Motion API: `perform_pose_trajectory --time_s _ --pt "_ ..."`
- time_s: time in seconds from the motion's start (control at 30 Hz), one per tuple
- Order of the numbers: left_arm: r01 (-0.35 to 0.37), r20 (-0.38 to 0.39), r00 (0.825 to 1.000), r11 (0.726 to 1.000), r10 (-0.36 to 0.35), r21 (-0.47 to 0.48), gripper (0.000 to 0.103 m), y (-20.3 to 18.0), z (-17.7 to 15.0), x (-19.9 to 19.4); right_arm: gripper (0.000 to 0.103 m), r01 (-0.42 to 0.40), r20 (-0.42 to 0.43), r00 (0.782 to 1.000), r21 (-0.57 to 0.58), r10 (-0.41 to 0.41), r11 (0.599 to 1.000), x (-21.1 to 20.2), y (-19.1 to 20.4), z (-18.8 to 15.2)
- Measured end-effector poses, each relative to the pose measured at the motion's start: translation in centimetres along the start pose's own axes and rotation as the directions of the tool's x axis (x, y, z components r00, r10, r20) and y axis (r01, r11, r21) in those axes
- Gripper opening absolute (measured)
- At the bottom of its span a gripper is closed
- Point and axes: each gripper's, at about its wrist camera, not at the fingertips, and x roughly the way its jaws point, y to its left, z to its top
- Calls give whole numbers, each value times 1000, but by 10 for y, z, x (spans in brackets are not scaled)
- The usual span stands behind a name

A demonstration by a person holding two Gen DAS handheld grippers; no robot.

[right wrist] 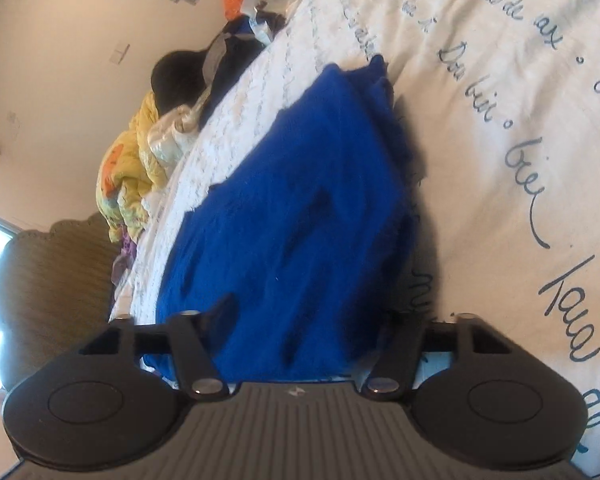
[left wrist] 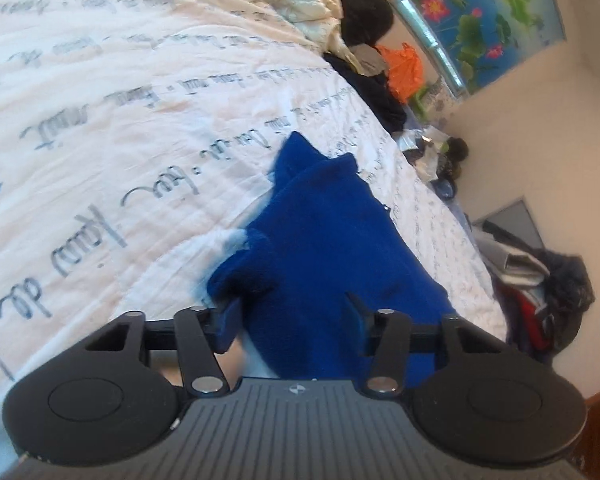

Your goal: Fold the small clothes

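On the bed [left wrist: 100, 128], both my left gripper [left wrist: 294, 316] and right gripper [right wrist: 306, 320] straddle the blue cloth [left wrist: 324, 240], half-closed, so I should pinch both edges evenly before folding.

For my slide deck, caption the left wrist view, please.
Left claw straddling a blue fleece garment on a script-printed white quilt.

A small garment of deep blue fleece [left wrist: 332, 240] lies on the white bed quilt with cursive writing [left wrist: 100, 120], close to its edge. It is bunched and creased, its layers doubled over one another, with one pointed corner sticking out at the far end.
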Motion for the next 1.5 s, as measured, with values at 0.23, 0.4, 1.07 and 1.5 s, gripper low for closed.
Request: perform_pose_trajectory --time_s 0.23,0.4,1.07,1.5 --pt "113 17 994 985 -112 -130 90 14 5 -4 59 -75 -12 997 114 77 991 -1 -18 3" --pt "68 115 991 997 -63 -34 88 -3 -6 2 59 -72 -10 997 104 73 992 -1 -15 1" --pt "-108 79 993 964 91 245 16 3 2 -55 6 -80 -41 996 -45 78 996 -35 -4 -14" --pt "-234 199 969 790 144 566 76 -87 63 40 76 245 179 966 -424 -185 872 42 61 83"
